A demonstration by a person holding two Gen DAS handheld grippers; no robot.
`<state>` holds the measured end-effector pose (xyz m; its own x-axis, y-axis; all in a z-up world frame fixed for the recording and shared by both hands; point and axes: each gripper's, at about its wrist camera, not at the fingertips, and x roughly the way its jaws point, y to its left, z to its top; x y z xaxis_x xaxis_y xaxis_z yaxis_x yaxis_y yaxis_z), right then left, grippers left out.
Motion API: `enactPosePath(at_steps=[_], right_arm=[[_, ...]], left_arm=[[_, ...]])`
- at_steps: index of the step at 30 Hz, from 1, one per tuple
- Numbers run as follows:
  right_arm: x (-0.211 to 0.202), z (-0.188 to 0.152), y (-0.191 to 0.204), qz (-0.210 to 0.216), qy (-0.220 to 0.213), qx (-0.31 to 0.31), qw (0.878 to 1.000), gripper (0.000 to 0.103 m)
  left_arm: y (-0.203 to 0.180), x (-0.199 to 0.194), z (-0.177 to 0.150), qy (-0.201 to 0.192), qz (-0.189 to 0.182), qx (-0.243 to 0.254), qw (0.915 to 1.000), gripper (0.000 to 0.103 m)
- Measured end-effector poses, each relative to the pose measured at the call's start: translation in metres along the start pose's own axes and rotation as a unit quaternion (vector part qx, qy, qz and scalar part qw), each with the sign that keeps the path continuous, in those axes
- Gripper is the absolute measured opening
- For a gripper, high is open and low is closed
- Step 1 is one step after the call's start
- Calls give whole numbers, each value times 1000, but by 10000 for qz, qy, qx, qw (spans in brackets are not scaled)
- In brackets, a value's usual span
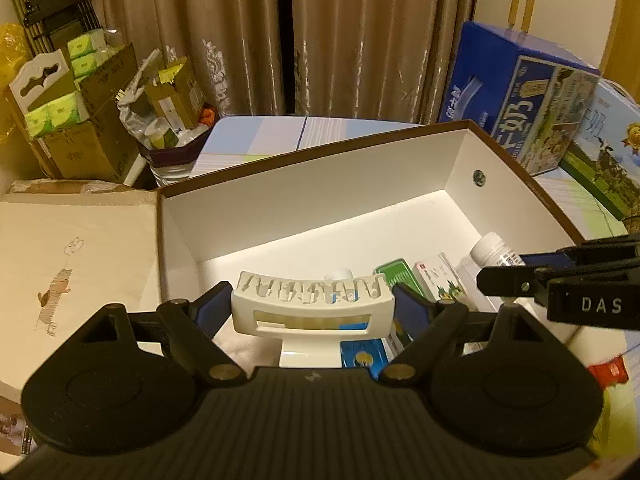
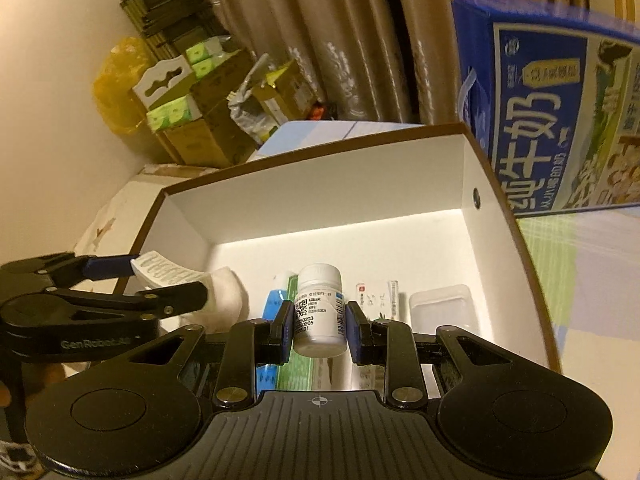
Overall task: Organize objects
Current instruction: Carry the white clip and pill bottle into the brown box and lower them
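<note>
Holding both loads over the open box (image 1: 460, 152), the left tool (image 1: 312, 308) grips a white slotted holder (image 1: 312, 296), and the right tool (image 2: 319, 326) seems clamped on a white pill bottle (image 2: 320, 312), contact partly hidden. Lower each into bare floor, clear of the cartons (image 2: 280, 312), then release.

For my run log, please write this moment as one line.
left hand-held gripper: shut on white slotted holder | right hand-held gripper: shut on white pill bottle | both over open white box

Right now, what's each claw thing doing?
Left gripper: shut on the white slotted holder.
Right gripper: shut on the white pill bottle.
</note>
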<state>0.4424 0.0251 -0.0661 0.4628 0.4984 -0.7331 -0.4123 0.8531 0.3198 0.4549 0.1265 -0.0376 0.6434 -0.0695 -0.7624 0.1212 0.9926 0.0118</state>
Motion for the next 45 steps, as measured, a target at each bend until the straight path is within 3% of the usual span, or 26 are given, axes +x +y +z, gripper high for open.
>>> enactPosePath(at_steps=[18,32,41,42,45], right_arm=[[46,29,-30,14,196,602,9980,24],[57,34,-40,15,244,857,9960,24],[60,47,-40,166,30,1130,9934,25],[58,47,-40,169,-41,1138,9933,27],[52,52,-37,180,-277,1105,9933,45]], left_arm=[[21,79,34,382,44,-453,9982,84],[26,81,39,428,36,-429,9982,88],[28,78,39,424,59,-431,9982,89],[28,77,39,421,65,-426,9982,89],[29,73,37,406,62,-424,9983,91]])
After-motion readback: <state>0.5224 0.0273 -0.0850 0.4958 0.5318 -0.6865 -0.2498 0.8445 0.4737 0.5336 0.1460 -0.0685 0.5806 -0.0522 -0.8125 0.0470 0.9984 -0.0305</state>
